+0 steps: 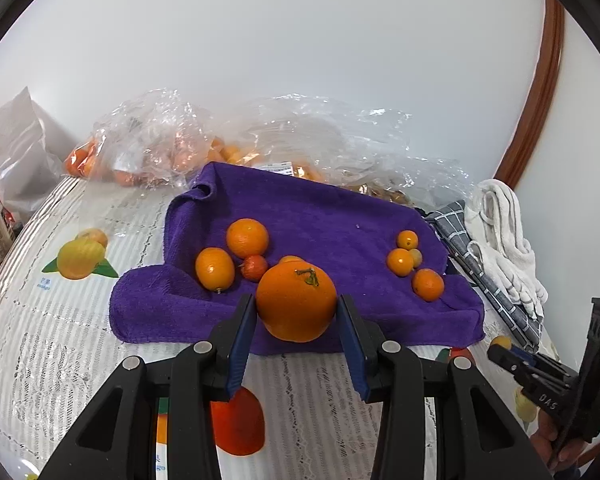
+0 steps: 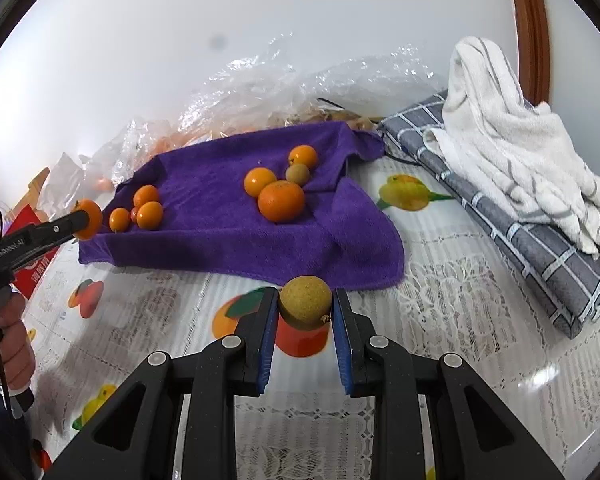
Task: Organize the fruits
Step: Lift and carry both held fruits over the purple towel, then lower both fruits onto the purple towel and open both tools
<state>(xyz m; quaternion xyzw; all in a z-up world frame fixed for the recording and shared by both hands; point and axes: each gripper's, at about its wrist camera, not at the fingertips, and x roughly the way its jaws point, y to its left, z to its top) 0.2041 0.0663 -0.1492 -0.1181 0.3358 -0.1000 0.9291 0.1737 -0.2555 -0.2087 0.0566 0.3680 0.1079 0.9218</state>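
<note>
Both tools are loaded, so the step in hand looks like carrying fruit to its group on the purple terry towel [image 1: 320, 216] spread over the lace-covered bench [image 1: 60, 340]; the left tool [image 1: 296, 312] is clenched on a large round orange with a green stem stub [image 1: 296, 300], its blue pads pressing either flank, and the fruit hangs over the towel's near edge; just beyond that tool lies a cluster of bigger fruit, two medium oranges [image 1: 247, 238] and a small reddish fruit [image 1: 255, 267], while ahead and to its right sits a group of small orange kumquat-like fruits [image 1: 400, 262]; the right tool [image 2: 305, 304] is clenched on a small dull yellow-brown round fruit [image 2: 305, 300], held over the bare bench just short of the towel's near hem; ahead of that tool, among the small fruits, rests a matching brownish round fruit [image 2: 298, 173]; judging by this sorting, the next move calls for lowering the big orange beside the large cluster and releasing it gently so it does not roll, and reaching the right tool forward over the hem to set its fruit beside the brownish one.
</note>
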